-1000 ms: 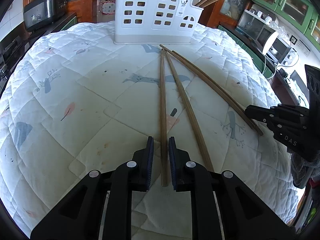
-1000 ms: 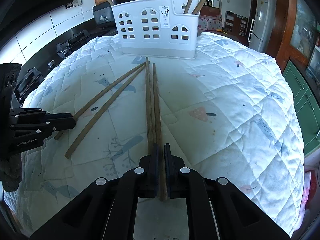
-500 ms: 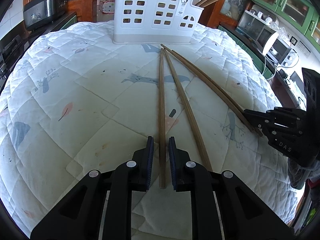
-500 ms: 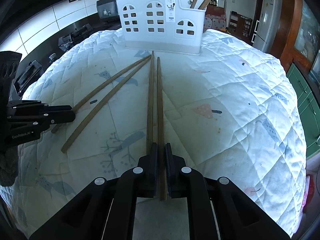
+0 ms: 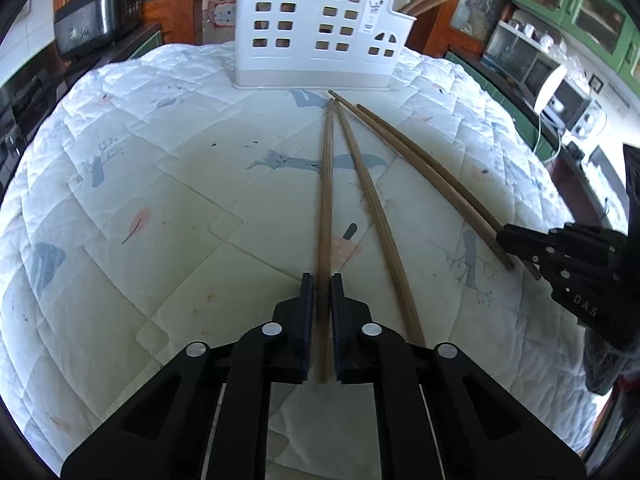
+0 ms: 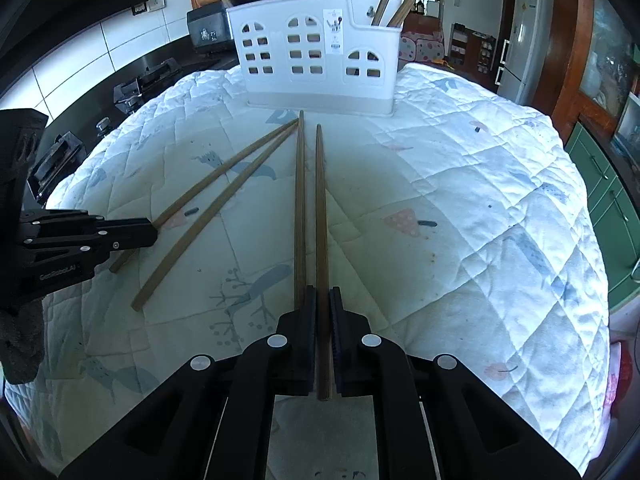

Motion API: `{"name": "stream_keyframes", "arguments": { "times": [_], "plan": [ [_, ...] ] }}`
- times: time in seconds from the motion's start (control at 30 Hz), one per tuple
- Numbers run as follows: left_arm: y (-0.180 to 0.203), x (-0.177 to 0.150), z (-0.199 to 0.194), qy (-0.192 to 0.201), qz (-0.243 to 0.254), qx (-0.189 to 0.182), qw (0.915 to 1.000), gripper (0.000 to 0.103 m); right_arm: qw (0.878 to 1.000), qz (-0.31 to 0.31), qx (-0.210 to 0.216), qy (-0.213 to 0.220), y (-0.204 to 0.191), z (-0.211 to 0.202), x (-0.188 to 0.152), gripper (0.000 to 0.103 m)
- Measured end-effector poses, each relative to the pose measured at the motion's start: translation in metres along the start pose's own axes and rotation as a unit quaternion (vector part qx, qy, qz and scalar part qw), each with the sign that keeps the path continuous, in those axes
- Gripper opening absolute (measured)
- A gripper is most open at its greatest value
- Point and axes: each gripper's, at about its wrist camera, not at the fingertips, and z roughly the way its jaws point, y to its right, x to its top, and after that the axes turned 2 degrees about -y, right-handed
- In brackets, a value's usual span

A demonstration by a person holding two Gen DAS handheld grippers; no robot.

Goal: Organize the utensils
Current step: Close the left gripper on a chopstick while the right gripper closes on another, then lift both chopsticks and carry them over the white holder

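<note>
My left tongs point(image 5: 323, 292) have just closed on one chopstick point(image 5: 326, 184), right tongs point(image 6: 322, 304) clamp another point(image 6: 321, 216), both near the thick end so tips aim at the holder point(image 5: 316, 32), 12 o'clock on the worktop point(image 5: 120, 184).

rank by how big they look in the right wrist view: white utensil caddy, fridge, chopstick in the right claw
1. Chopstick in the right claw: longest, though nearness inflates it.
2. White utensil caddy.
3. Fridge: smallest, only because it stands far back.

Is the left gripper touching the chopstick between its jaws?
Touching. The left wrist view shows the left gripper with both pads closed against the chopstick, no gap visible either side.
</note>
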Motion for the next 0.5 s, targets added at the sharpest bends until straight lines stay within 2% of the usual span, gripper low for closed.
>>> {"name": "stream_keyframes", "arguments": {
  "times": [0.2, 0.5],
  "plan": [
    [0.002, 0.002, -0.014, 0.014, 0.006, -0.006, 0.9999, 0.006, 0.999, 0.002, -0.003, 0.032, -0.001, -0.029, 0.009, 0.007],
    [0.007, 0.015, -0.046, 0.058, 0.012, -0.015, 0.9981, 0.006, 0.996, 0.004, 0.002, 0.085, -0.006, -0.075, 0.038, 0.007]
  ]
}}
